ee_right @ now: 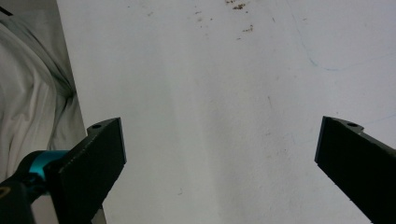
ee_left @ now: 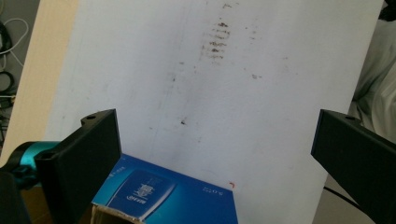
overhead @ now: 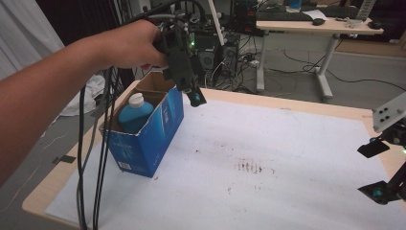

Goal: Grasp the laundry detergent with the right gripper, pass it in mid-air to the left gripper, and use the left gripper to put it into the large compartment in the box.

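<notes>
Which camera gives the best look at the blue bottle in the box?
The high view: the blue bottle stands in the open blue box, white cap up. The left gripper view catches just the box's printed side; the right gripper view looks at white table covering.

Lighting is even and fairly bright over the white sheet (overhead: 268,158); no hard glare on it. The room behind the table is dim. The forearm at lower left of the high view is soft and out of focus, and the left claw (overhead: 191,93) is slightly smeared. Beneath that claw the box (overhead: 148,129) throws only a faint shadow toward the near edge. In both gripper views the jaws read as near-black masses with little surface detail. Stains ahead of the right claw (ee_right: 219,140) look soft. All frames are grainy.
</notes>
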A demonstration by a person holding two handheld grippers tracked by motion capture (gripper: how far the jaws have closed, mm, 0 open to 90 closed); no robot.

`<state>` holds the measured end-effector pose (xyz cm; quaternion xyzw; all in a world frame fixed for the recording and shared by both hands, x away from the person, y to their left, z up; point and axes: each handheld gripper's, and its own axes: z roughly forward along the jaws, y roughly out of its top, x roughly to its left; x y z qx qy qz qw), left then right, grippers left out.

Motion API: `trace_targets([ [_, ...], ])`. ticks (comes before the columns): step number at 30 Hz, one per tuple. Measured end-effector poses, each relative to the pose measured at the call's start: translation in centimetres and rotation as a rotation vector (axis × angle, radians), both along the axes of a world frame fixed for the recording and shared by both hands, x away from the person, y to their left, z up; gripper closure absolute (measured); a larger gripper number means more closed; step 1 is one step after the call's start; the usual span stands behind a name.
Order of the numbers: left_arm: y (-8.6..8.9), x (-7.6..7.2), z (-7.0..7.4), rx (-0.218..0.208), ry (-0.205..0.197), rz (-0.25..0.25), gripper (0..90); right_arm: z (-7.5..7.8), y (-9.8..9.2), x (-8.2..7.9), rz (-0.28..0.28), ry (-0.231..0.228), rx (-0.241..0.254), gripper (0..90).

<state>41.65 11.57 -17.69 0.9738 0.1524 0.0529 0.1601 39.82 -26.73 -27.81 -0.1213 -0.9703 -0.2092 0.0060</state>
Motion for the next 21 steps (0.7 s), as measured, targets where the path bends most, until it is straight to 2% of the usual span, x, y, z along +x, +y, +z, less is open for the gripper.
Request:
trace_targets([
  [3,-0.8,0.5,-0.2,0.001,0.032,0.02,1.6,0.0,0.0,0.0,-0.003,-0.001,-0.003,1.2],
  [5,-1.5,0.7,-0.5,0.01,0.033,0.028,1.6,0.0,-0.1,0.0,-0.006,-0.003,-0.003,1.2],
  [11,-3.4,1.3,-1.3,0.024,0.058,0.0,1.6,0.1,-0.2,-0.1,-0.013,-0.005,-0.002,1.2],
  [21,-6.2,2.1,-2.3,0.006,0.089,0.014,1.6,0.1,0.1,-0.1,-0.009,-0.008,0.0,1.2],
])
